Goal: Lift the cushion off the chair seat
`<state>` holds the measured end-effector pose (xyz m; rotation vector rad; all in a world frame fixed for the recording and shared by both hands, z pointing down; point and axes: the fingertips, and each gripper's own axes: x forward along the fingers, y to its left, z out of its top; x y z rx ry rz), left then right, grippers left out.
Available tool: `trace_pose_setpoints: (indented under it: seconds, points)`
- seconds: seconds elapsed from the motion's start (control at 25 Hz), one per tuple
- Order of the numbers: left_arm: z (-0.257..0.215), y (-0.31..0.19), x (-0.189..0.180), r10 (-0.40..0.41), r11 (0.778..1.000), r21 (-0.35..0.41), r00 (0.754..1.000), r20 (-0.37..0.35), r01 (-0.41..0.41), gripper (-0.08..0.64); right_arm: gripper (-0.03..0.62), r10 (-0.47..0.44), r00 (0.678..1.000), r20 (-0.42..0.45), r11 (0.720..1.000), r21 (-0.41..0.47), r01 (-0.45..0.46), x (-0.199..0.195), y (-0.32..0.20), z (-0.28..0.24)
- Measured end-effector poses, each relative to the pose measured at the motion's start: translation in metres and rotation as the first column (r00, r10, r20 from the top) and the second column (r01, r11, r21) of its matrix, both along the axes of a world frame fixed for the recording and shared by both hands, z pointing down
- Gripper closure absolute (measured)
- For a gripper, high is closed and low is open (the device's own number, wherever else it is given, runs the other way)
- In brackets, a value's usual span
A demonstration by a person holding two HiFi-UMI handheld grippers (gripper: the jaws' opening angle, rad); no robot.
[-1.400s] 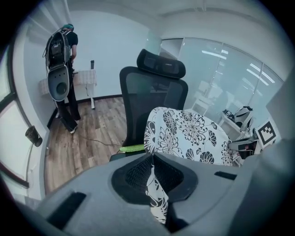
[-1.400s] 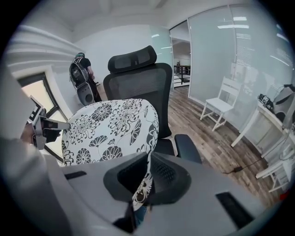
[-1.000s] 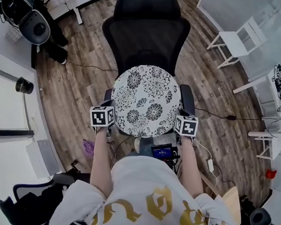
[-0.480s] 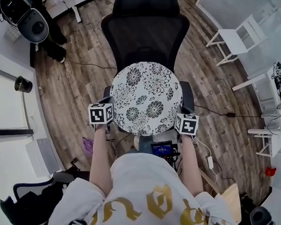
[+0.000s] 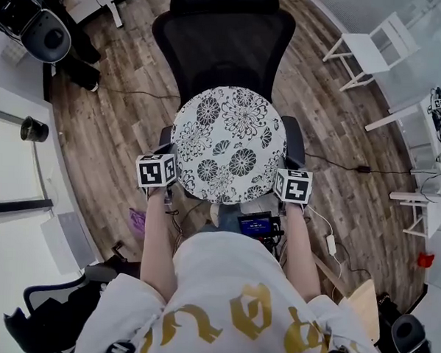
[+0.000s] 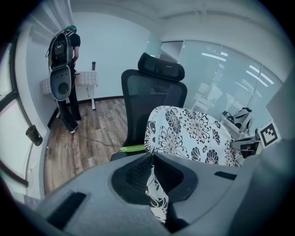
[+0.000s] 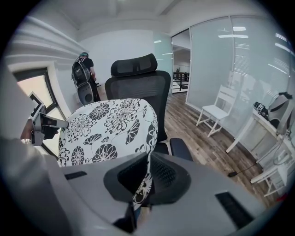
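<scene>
A round white cushion (image 5: 228,144) with black flowers is held in the air above the seat of a black mesh office chair (image 5: 223,50). My left gripper (image 5: 170,190) is shut on the cushion's near left edge, and my right gripper (image 5: 278,199) is shut on its near right edge. In the left gripper view the cushion (image 6: 186,136) rises tilted in front of the chair back (image 6: 152,99), with its fabric pinched between the jaws. The right gripper view shows the cushion (image 7: 108,126) the same way, its edge folded between the jaws. The seat is hidden beneath the cushion.
The chair's armrests (image 5: 293,148) flank the cushion. A white chair (image 5: 371,47) stands at the back right, and a cable (image 5: 339,167) runs across the wooden floor. A person with a backpack (image 6: 62,69) stands at the far left by a table. A purple item (image 5: 138,223) lies on the floor.
The cushion and both grippers have shifted slightly up the picture, towards the chair back. Both grips have held.
</scene>
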<state>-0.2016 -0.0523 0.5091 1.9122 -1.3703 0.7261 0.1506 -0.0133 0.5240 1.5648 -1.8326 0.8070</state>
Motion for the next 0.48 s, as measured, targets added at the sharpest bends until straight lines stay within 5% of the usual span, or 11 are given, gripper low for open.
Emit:
trace_pose_setpoints:
  seconds: [0.48]
  points:
    - [0.013, -0.011, 0.0, 0.015, 1.0, -0.019, 1.0, -0.008, -0.015, 0.54, 0.571, -0.002, 1.0, -0.021, 1.0, -0.016, 0.002, -0.002, -0.005, 0.009]
